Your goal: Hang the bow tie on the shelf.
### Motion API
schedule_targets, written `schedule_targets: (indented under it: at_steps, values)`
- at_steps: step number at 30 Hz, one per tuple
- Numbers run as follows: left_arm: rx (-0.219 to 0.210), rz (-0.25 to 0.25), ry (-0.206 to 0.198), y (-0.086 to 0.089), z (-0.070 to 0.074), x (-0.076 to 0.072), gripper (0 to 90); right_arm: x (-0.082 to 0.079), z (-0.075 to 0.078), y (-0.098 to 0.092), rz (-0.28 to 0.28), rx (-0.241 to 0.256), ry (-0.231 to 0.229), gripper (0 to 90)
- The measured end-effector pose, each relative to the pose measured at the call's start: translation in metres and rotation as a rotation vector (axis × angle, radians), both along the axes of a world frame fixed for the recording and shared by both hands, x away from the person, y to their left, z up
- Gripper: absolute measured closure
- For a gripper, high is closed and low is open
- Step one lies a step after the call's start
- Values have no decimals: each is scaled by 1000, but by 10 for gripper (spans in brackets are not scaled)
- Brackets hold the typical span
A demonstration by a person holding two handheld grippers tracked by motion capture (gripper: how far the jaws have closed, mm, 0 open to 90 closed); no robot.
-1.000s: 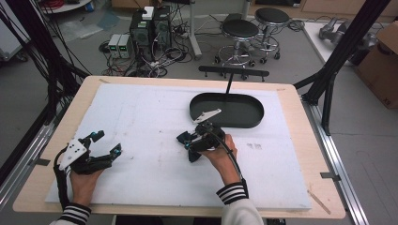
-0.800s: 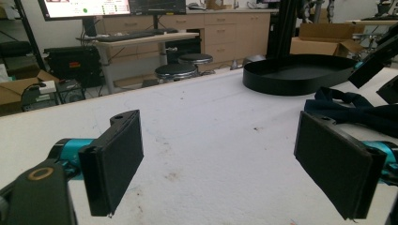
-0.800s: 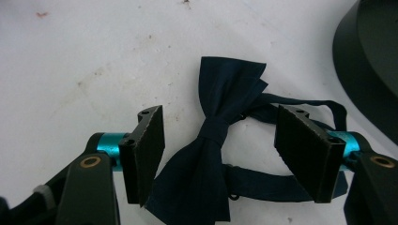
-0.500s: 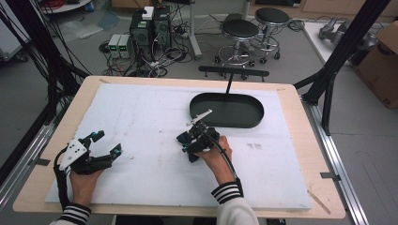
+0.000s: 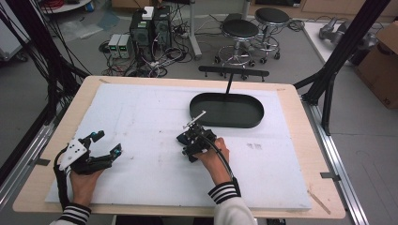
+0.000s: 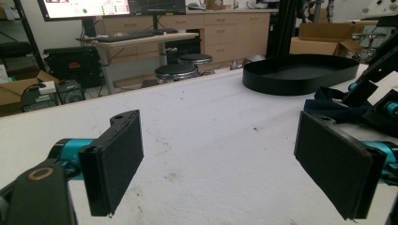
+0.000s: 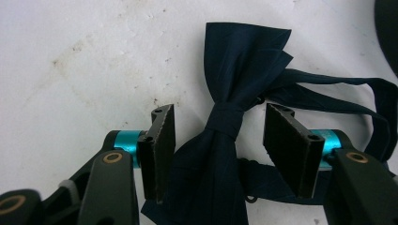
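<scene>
The right gripper [image 7: 218,140] is standing released, its two black jaws spread apart and gripping nothing. In the right gripper view, a dark navy bow tie [image 7: 234,75] is lying flat on the white table cover [image 7: 70,56] directly between those jaws. The tie's central knot is sitting in the gap, nearer the left-hand jaw in that view than the right-hand one. One wing of the bow is fanning out beyond the jaw tips; the other wing is running back beneath the gripper body, with the left-hand jaw overlapping its edge. Whether that jaw is touching the fabric cannot be told. The tie's neck strap is looping away past the right-hand jaw.

In the high view, the right gripper [image 5: 190,138] is hovering near the middle of the table cover [image 5: 141,108], held by the person's right hand [image 5: 213,152]. The black oval tray [image 5: 226,110] is lying just beyond the gripper, close by but apart from it.

The left gripper [image 5: 105,143] is resting near the table's left front corner, well apart from the bow tie. In the left gripper view, its jaws are also standing wide apart around bare cover, and the tray [image 6: 300,75] is showing farther off.
</scene>
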State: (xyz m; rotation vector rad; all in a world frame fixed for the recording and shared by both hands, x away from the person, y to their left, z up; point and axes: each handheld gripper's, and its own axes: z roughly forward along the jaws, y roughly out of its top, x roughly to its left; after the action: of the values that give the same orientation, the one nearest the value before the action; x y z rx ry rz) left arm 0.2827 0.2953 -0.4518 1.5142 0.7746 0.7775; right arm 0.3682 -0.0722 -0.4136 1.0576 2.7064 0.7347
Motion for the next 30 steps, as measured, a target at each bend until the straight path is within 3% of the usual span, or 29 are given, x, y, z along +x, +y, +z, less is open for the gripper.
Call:
schedule_targets:
  at_steps: [14,21,30]
  values:
    - [-1,-1,1,0,0,0,162,4,-6,7,-15,-34,23,521]
    - [-1,-1,-1,0,0,0,163,3,-4,8,-31,-58,14,696]
    - [-1,-1,0,0,0,0,163,3,-3,8,-23,-62,16,744]
